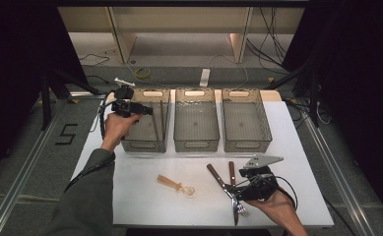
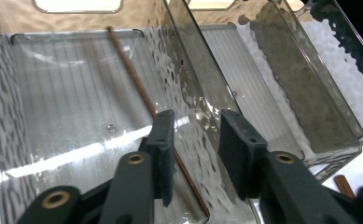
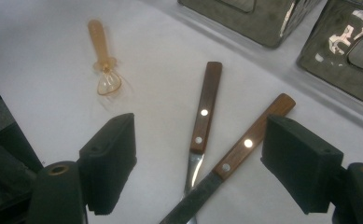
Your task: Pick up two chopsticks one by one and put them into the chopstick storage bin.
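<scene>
The left gripper (image 1: 147, 111), jaws parted and empty, hangs over the left bin (image 2: 11, 140), where a chopstick (image 2: 135, 77) leans. The right gripper (image 3: 198, 168), spread wide, hovers over the knife (image 3: 244, 147) and fork (image 3: 205, 109). Their blades cross, so a grab could drag both.

The left gripper (image 2: 193, 140) has its two black jaws apart, with nothing pressed between them. Behind them is a clear plastic bin (image 2: 76, 93), and a thin brown stick (image 2: 132, 74) lies slanted inside it. A second bin (image 2: 263, 84) stands just beside the first.
</scene>
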`<state>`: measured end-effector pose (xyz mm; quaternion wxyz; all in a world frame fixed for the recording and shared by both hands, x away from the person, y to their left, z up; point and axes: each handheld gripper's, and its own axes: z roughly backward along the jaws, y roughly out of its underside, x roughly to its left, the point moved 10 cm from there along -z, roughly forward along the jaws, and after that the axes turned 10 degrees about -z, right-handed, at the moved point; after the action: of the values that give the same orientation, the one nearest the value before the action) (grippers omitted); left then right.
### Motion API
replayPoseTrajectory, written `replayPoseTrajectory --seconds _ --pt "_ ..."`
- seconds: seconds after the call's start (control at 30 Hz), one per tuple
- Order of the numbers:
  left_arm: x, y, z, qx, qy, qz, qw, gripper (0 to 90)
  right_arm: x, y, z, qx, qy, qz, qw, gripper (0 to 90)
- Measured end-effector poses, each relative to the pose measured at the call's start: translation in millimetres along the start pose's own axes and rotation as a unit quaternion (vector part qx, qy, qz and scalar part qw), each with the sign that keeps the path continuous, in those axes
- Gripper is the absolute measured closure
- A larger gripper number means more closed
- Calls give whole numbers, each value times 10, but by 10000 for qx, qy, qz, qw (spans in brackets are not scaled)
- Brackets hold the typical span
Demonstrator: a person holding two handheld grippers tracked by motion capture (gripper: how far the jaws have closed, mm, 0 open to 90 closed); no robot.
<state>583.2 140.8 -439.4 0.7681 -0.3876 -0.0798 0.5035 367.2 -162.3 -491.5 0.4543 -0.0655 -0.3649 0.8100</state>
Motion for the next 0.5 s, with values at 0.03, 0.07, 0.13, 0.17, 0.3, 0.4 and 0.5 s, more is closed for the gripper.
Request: replayPoseTrajectory --seconds 0.03,0.07,0.13,0.17,0.3,0.4,0.5 --pt "-12 -6 17 -50 14 5 10000 605 0 0 0 2 -2 0 10000 266" --pt "-34 -10 32 -92 43 -5 9999 586 1 -1 1 -4 -4 5 10000 266" --pt "-90 -12 68 -139 120 -64 9998 530 1 -3 3 -14 3 10 10000 265" --pt "-127 -16 90 -191 198 -90 9996 507 -1 -5 4 -21 5 16 10000 265" --pt "-290 -14 215 -400 499 -238 9977 394 1 -10 5 -60 2 40 10000 265" --pt "-392 16 339 -577 585 -388 9959 347 -7 -16 13 -100 14 23 9999 265" --pt "-496 61 468 -820 739 -594 9921 316 -13 -18 10 -143 -14 37 9999 264"
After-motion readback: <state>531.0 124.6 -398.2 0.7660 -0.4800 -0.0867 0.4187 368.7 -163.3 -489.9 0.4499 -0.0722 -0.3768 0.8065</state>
